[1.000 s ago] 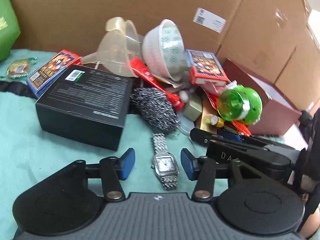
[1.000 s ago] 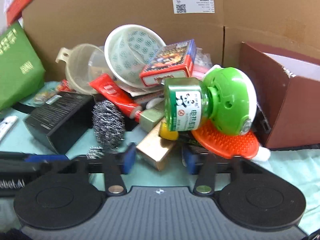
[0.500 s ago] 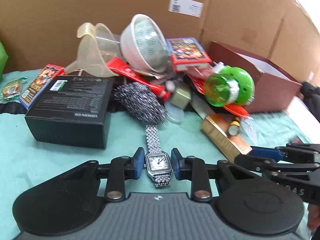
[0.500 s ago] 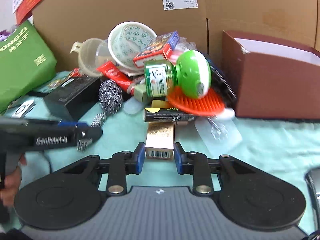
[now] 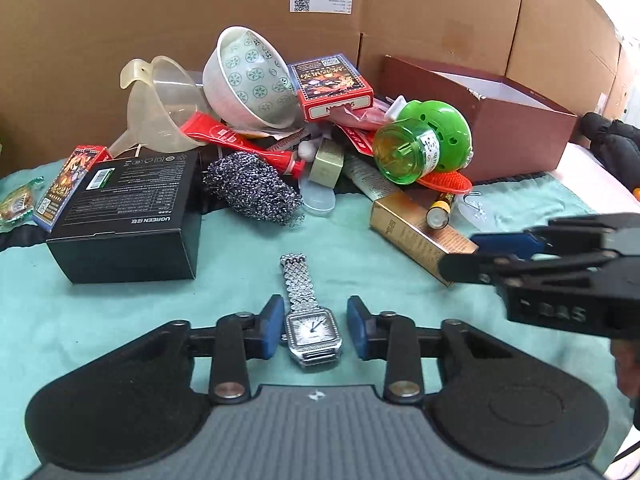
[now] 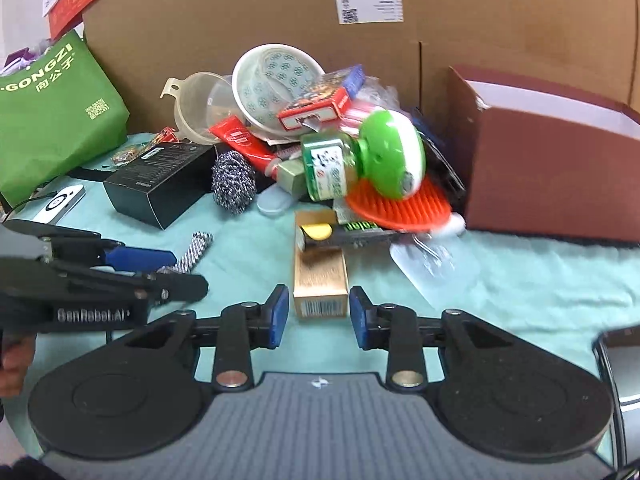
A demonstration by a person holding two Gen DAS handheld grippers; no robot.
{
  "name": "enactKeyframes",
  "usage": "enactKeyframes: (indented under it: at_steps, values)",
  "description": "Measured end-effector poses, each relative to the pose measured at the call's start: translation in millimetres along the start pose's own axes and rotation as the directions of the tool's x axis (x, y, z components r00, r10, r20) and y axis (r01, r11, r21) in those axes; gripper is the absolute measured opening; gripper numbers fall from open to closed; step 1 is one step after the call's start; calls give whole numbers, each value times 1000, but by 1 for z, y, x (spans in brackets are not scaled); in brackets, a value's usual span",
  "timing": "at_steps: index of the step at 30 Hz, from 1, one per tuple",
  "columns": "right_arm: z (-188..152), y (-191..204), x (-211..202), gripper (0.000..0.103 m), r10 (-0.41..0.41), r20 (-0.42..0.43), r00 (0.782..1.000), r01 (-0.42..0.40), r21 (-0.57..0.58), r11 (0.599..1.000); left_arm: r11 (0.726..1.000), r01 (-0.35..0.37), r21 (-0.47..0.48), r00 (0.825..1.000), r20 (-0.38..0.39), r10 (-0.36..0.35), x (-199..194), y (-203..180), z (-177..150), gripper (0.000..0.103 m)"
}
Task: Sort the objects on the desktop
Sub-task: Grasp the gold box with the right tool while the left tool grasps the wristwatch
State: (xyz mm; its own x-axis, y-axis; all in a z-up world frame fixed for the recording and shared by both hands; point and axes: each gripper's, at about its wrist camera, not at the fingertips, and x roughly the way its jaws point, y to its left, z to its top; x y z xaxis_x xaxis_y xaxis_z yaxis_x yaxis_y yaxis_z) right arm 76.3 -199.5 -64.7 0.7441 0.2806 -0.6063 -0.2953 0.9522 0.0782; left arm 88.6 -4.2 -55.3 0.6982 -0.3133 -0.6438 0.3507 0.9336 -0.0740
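Spreading under both grippers, the desk (image 5: pixel 100 320) wears a teal cloth, and a cardboard wall (image 5: pixel 160 8) closes it off far ahead. Ahead and to the right of the right gripper (image 6: pixel 319 314) stands a maroon box (image 6: pixel 552 184), open at the top. Far ahead to its left leans a green bag (image 6: pixel 56 120). Ahead and to the left of the left gripper (image 5: pixel 315 328) sits a black box (image 5: pixel 128 216), flat on the cloth. Beyond it, the pile holds a clear funnel (image 5: pixel 160 104), a patterned bowl (image 5: pixel 252 80) tipped on its side, a card pack (image 5: pixel 332 86), a red tube (image 5: pixel 236 144) and a green bottle (image 5: pixel 420 148) lying on an orange brush (image 5: pixel 444 180). A steel scourer (image 5: pixel 250 188) rests straight ahead of the left gripper, just right of the black box.

The gold box (image 6: pixel 320 276) lies on the cloth with its barcode end between the right gripper's spread fingers; both pads stand just clear of it, so the gripper is released. A battery (image 6: pixel 344 232) lies across its far end.

The watch (image 5: pixel 312 332) lies face up between the left gripper's fingers, strap running straight ahead. The left pad is just beside the case and the right pad stands apart, so this gripper is also released.
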Motion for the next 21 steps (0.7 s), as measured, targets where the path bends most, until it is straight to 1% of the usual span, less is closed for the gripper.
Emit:
enactKeyframes:
  at_steps: [2,3,6,8,9,11,14,18,21]
  values:
    - [4,1,9,35,-11,-4,1000,11,-12,1000,1000,9,-14,1000,-3,-9,-2,3,-1,34]
    - [6,1,13,35,-14,-5,1000,14,-19,1000,1000,9,-10,1000,1,-9,-3,3,-2,36]
    - [11,2,26,35,-22,-10,1000,22,-36,999,1000,-7,26,1000,16,7,-3,-4,-6,38]
    - [13,2,36,35,-24,-22,999,23,-35,999,999,-11,45,1000,25,10,-3,-6,-7,37]
    - [13,2,37,35,-24,-14,1000,23,-35,999,999,-10,46,1000,27,8,-4,-6,-8,35]
    - [13,5,37,31,-25,-16,1000,24,-48,999,999,-5,43,1000,21,5,-5,-6,-7,32]
    - [9,5,30,30,-8,-24,1000,7,-54,999,1000,-5,27,1000,15,4,-9,-7,-8,31]
    - [3,3,15,30,50,-40,998,-51,-18,999,998,42,-37,999,14,-41,-19,-2,-7,29]
    - [-1,2,2,30,94,-40,995,-94,10,996,995,68,-68,997,41,-66,-30,1,-2,28]
